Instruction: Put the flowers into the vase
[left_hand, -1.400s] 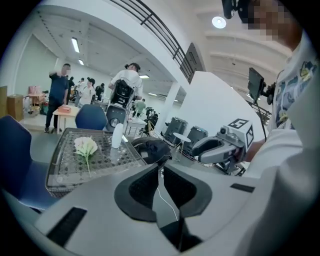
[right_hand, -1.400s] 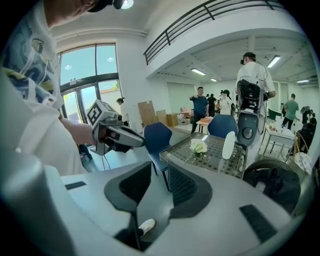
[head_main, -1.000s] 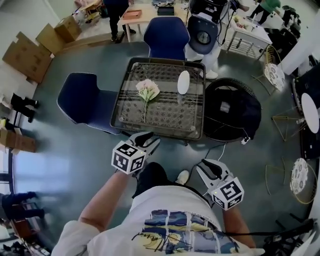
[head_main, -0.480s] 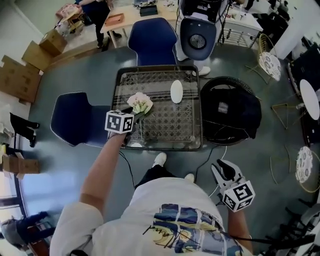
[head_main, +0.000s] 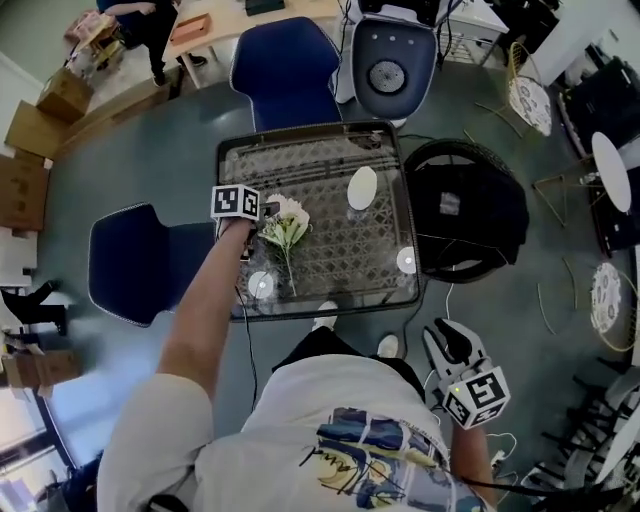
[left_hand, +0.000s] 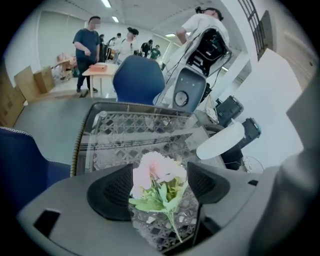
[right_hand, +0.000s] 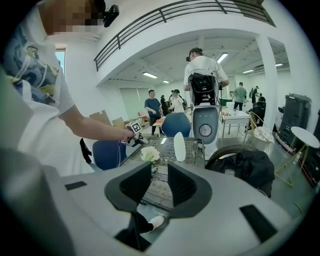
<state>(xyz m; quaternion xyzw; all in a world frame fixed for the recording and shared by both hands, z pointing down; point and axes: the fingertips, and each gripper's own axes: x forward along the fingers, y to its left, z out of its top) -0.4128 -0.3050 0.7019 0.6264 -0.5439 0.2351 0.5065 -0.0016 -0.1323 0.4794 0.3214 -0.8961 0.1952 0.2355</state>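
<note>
A bunch of pale pink flowers (head_main: 286, 222) with a green stem lies on the glass-topped table (head_main: 310, 134). My left gripper (head_main: 264, 217) reaches over the table's left side to the blooms. In the left gripper view the flowers (left_hand: 161, 172) sit between the jaws of the left gripper (left_hand: 160, 186), which have just been opening; the pads stand wide and do not press on the flowers. The white vase (head_main: 362, 187) stands to the flowers' right, also seen as the vase (left_hand: 224, 141) and the vase (right_hand: 179, 146). My right gripper (head_main: 447, 338) hangs by my body off the table, jaws slightly apart and empty.
Two blue chairs (head_main: 283, 68) (head_main: 130, 265) stand behind and left of the table. A black bag on a round chair (head_main: 470, 215) is at its right. A white machine (head_main: 385, 62) stands at the back. My shoes (head_main: 326, 317) are at the table's front edge.
My left arm has stretched from beside my body out over the table to the flowers, and its jaws have spread. The right gripper stayed low by my right side.
</note>
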